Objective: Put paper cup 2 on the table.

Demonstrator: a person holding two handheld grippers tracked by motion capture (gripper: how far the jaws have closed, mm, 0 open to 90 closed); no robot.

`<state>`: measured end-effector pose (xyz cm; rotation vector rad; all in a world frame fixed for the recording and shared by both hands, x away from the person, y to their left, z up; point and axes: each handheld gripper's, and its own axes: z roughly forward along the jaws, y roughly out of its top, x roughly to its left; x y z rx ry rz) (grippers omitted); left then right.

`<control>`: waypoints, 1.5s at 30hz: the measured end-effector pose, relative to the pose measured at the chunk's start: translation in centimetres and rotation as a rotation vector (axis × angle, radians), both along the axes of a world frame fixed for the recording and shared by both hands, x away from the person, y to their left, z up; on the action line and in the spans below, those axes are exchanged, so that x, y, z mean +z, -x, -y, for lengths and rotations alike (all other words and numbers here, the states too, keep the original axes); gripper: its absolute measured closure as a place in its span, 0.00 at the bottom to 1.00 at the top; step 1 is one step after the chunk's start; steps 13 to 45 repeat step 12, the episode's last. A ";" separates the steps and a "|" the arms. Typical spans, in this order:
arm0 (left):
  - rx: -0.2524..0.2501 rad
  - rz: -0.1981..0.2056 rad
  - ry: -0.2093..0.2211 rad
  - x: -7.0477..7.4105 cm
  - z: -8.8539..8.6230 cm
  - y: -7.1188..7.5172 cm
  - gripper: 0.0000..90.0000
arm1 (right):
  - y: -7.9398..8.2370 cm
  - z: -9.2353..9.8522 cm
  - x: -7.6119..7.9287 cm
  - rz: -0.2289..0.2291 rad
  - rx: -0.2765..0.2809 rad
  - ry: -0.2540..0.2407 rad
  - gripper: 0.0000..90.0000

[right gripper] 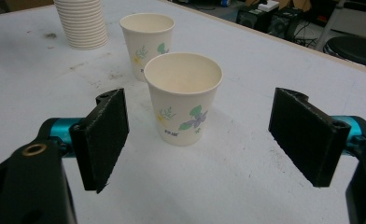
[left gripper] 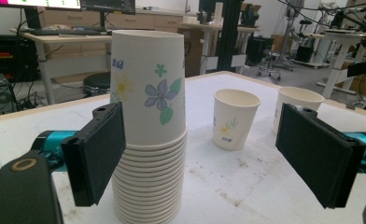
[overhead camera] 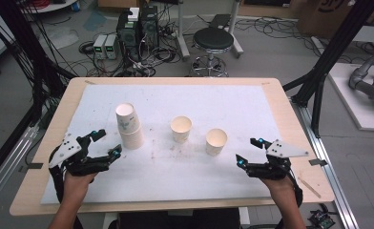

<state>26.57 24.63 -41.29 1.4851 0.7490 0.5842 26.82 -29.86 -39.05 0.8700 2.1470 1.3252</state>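
Plainly, both grippers were open: the left gripper beside the cup stack at centre-left, the right gripper near a single cup. Squeezing the stack might lift several cups, perhaps toppling it.

overhead view, two low tong-mounted views
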 end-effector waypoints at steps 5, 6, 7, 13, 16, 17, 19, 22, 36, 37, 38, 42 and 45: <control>0.002 0.000 -0.008 -0.1 0.0 0.0 0.18 | 0.0 0.1 0.0 0.005 -0.003 -0.005 0.23; 0.004 -0.001 -0.007 -0.1 0.0 -0.1 0.18 | 0.0 0.1 0.0 0.007 -0.003 0.002 0.23; 0.004 -0.002 -0.009 -0.1 0.0 -0.1 0.18 | 0.0 0.1 -0.1 0.003 -0.004 0.000 0.23; 0.006 -0.009 -0.010 -0.3 0.1 -0.3 0.18 | 0.0 0.3 -0.1 0.000 -0.005 -0.006 0.23; 0.006 -0.009 -0.010 -0.3 0.1 -0.3 0.18 | 0.0 0.3 -0.1 0.000 -0.005 -0.006 0.23; 0.006 -0.009 -0.010 -0.3 0.1 -0.3 0.18 | 0.0 0.3 -0.1 0.000 -0.005 -0.006 0.23; 0.006 -0.009 -0.010 -0.3 0.1 -0.3 0.18 | 0.0 0.3 -0.1 0.000 -0.005 -0.006 0.23; 0.006 -0.009 -0.010 -0.3 0.1 -0.3 0.18 | 0.0 0.3 -0.1 0.000 -0.005 -0.006 0.23; 0.006 -0.009 -0.010 -0.3 0.1 -0.3 0.18 | 0.0 0.3 -0.1 0.000 -0.005 -0.006 0.23; 0.006 -0.009 -0.010 -0.3 0.1 -0.3 0.18 | 0.0 0.3 -0.1 0.000 -0.005 -0.006 0.23; 0.006 -0.009 -0.010 -0.3 0.1 -0.3 0.18 | 0.0 0.3 -0.1 0.000 -0.005 -0.006 0.23; 0.006 -0.009 -0.010 -0.3 0.1 -0.3 0.18 | 0.0 0.3 -0.1 0.000 -0.005 -0.006 0.23; 0.006 -0.009 -0.010 -0.3 0.1 -0.3 0.18 | 0.0 0.3 -0.1 0.000 -0.005 -0.006 0.23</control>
